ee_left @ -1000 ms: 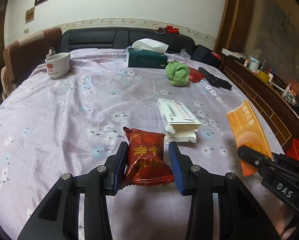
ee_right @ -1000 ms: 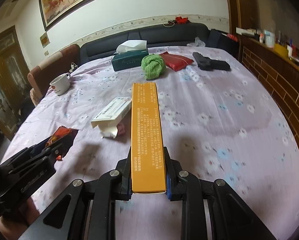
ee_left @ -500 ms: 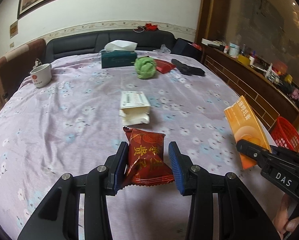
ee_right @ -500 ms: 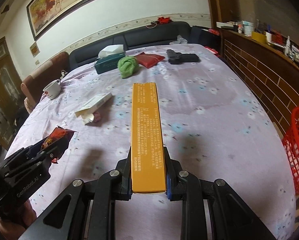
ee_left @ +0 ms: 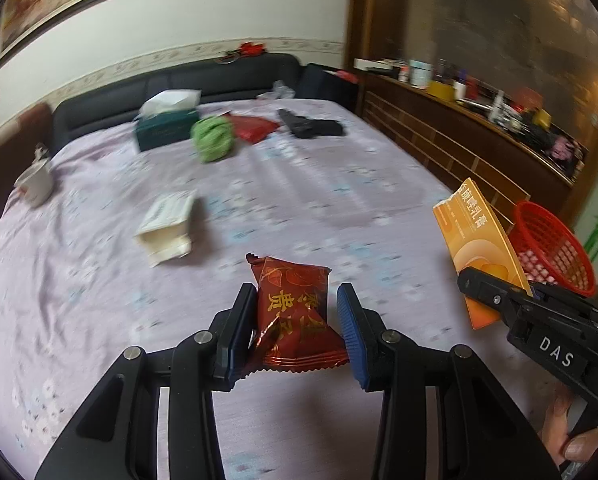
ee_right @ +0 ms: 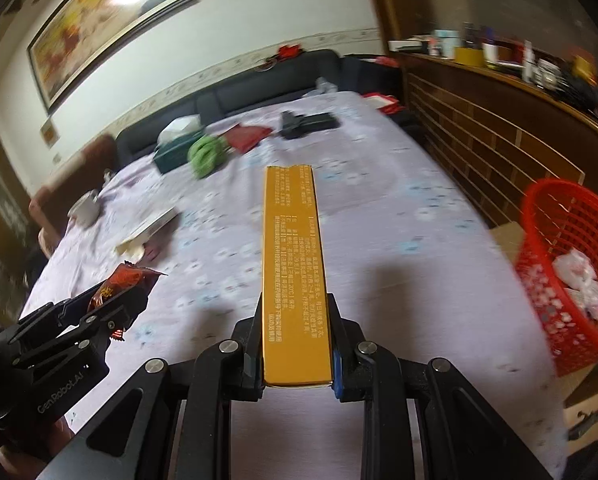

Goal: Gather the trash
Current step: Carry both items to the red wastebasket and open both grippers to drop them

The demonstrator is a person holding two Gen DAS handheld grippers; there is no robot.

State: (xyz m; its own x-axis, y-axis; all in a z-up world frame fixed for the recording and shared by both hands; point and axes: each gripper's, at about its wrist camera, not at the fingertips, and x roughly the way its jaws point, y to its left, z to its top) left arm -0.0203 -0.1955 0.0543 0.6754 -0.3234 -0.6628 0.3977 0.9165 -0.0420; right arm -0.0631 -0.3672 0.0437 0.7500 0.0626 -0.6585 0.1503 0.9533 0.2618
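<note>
The left gripper (ee_left: 297,328) is closed on a shiny red wrapper (ee_left: 293,318). The wrapper is crinkly, with gold letters and zigzag edges, and it sits between the two blue ribbed pads (ee_left: 349,334). It is held up over the table (ee_left: 339,208), near the front edge.

The right gripper (ee_right: 297,350) squeezes a long orange box (ee_right: 293,272). The box is smooth card, thin and flat, with tiny print down its narrow side (too small to read). It sticks straight out from the jaws, over the table.

A red basket (ee_right: 571,280) stands off the right side of the table. It is plastic with lots of little holes, and it has crumpled white paper (ee_right: 579,276) inside.

The table is round-edged and covered in a soft lilac cloth with small pale flowers. On it lies a white box (ee_left: 167,226), open at one end. Farther back are a lumpy green ball (ee_left: 213,138), a dark green tissue box (ee_left: 167,130), a flat red packet (ee_left: 255,128) and a black thing (ee_left: 311,128). A white mug (ee_left: 37,184) stands at the far left.
</note>
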